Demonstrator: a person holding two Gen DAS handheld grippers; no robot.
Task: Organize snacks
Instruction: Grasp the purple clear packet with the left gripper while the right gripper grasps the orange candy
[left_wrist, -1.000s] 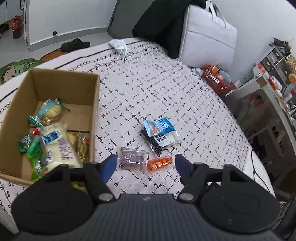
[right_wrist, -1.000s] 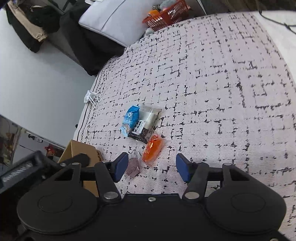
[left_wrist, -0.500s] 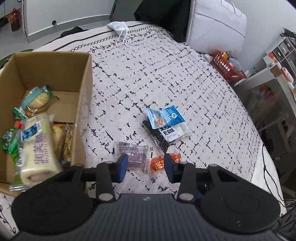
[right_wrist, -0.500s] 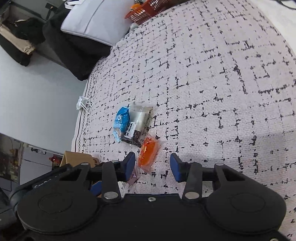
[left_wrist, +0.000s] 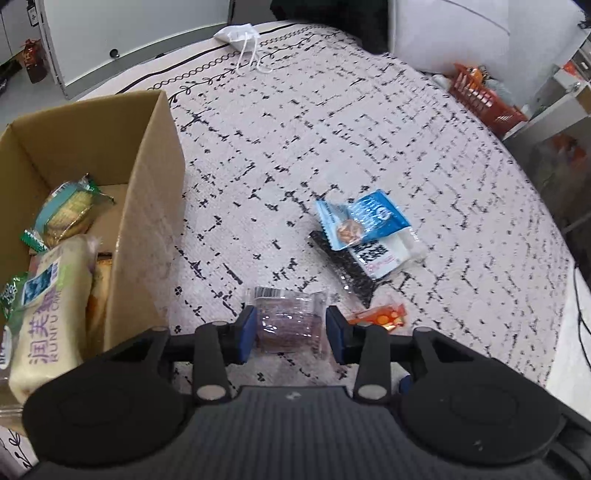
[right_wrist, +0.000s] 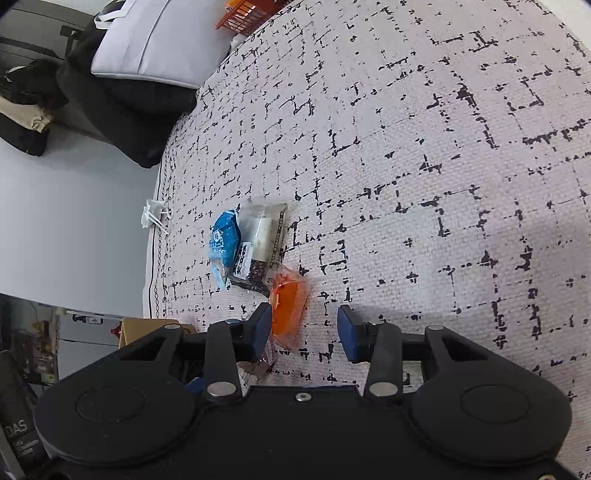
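My left gripper (left_wrist: 290, 334) points steeply down at the bedspread. A purple snack packet (left_wrist: 288, 314) lies between its narrowed blue pads, which sit close to its sides without visibly squeezing it. Just right of it lies an orange packet (left_wrist: 380, 317). In the right wrist view that orange packet (right_wrist: 288, 299) sits between the jaws of my right gripper (right_wrist: 304, 328), which are closing. It is near the left pad and clear of the right one. A blue packet (left_wrist: 364, 218) overlaps a black-and-white packet (left_wrist: 376, 254) farther out. The cardboard box (left_wrist: 147, 206) at the left holds several snacks.
A white drawstring pouch (left_wrist: 240, 35) lies at the bed's far edge. An orange basket (left_wrist: 484, 98) sits at the far right. A grey bag (right_wrist: 155, 44) leans on black clothing beyond the bed. The bedspread drops off to the floor at the right.
Both grippers came down toward the bedspread and narrowed. The purple packet now lies between the left pads and the orange packet between the right ones.
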